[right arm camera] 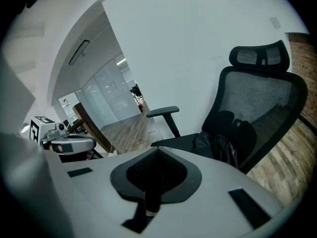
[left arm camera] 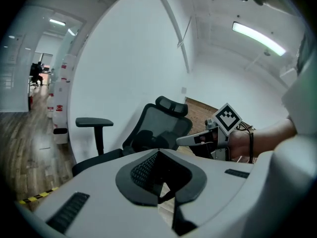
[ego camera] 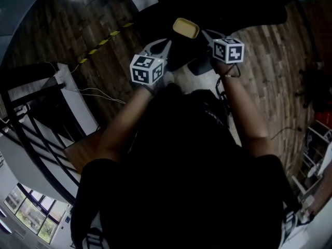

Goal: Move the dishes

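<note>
Head view: holding the left hand-held gripper (ego camera: 162, 46) and right hand-held gripper (ego camera: 207, 35) side by side above a wood floor (ego camera: 78, 30), both aiming toward a black chair (left arm camera: 163, 125) rather than any bench. Showing both sets of jaws clenched on nothing, pads meeting, going by each gripper view. Finding no dishes in any view; spotting only a small yellow thing (ego camera: 185, 28) beyond the tips, too unclear to name. Judging the task as not yet under way, probably sitting at the approach stage. Needing next to turn toward wherever the dishes are lying, then releasing the jaws before reaching for a rim.
</note>
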Available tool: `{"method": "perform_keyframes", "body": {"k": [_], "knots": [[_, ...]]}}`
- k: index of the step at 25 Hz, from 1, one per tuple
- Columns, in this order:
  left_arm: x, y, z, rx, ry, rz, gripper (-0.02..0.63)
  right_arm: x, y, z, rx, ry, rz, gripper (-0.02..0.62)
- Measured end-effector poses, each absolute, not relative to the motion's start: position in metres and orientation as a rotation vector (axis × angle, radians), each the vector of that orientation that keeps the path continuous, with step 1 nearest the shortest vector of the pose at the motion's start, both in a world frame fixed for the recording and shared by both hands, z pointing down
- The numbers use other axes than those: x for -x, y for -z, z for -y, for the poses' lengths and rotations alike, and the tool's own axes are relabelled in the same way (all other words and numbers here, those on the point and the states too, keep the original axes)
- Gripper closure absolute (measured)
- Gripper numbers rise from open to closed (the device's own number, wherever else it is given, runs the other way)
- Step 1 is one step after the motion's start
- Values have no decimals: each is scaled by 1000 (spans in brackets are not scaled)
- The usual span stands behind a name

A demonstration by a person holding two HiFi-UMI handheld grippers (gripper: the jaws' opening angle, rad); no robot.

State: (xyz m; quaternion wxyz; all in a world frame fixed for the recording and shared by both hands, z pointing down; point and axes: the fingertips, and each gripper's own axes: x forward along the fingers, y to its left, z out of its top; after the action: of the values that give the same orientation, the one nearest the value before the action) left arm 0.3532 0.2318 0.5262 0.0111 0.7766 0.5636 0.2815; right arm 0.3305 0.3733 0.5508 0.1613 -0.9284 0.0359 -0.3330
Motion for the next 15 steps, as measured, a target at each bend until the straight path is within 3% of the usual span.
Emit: {"method": "perform_keyframes", "body": {"k": [15], "knots": [[-414, -564, -284, -2350, -1002, -1811, 611, -397, -625, -439, 2441, 1081, 20, 572]]}}
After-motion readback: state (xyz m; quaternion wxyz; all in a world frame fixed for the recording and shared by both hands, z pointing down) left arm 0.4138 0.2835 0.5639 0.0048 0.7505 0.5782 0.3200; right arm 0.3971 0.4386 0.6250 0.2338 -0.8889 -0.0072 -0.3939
